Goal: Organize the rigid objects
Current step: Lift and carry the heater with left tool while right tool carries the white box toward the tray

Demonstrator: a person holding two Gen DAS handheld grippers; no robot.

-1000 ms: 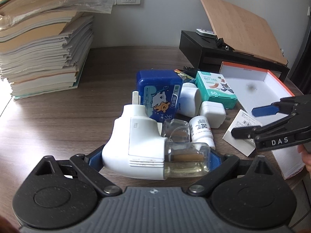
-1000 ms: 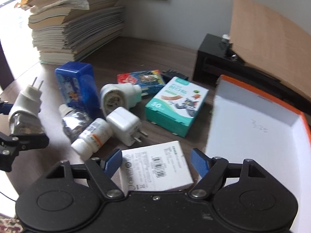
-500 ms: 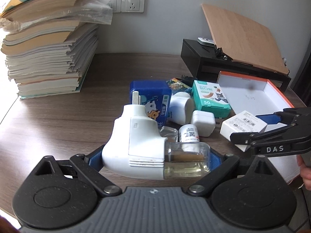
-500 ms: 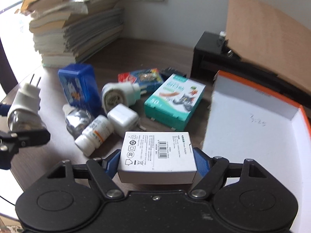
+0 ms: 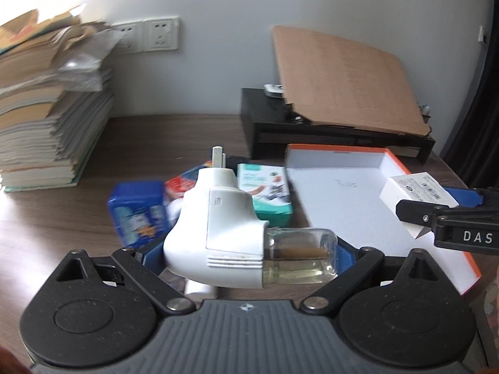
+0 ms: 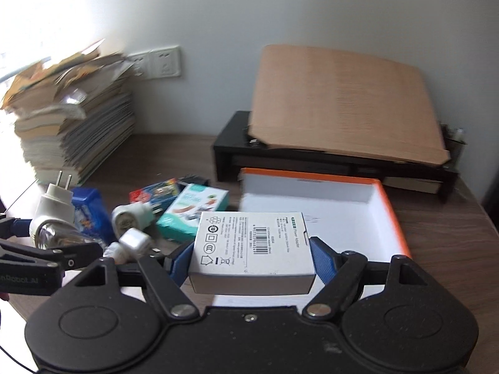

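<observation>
My left gripper (image 5: 246, 251) is shut on a white plug-in vaporizer with a clear liquid bottle (image 5: 224, 240), held above the table; the right wrist view shows the vaporizer (image 6: 54, 218) at far left. My right gripper (image 6: 251, 254) is shut on a small white adapter box (image 6: 251, 249), raised at the near edge of the orange-rimmed white tray (image 6: 383, 196). From the left wrist the same adapter box (image 5: 416, 198) hangs over the tray (image 5: 340, 199). On the table lie a blue tin (image 5: 137, 210), a teal box (image 5: 265, 188), a white charger cube (image 6: 134, 240) and a round adapter (image 6: 129, 219).
A tall stack of books and papers (image 5: 46, 118) fills the back left. A black stand with a leaning brown board (image 5: 340, 78) sits behind the tray. Wall sockets (image 5: 159, 34) are on the wall. A red-and-blue packet (image 6: 156, 191) lies among the clutter.
Both grippers have risen with their loads. The right gripper closed on the white adapter box, lifted it off the table and carried it over the tray's edge. The vaporizer moved rightward.
</observation>
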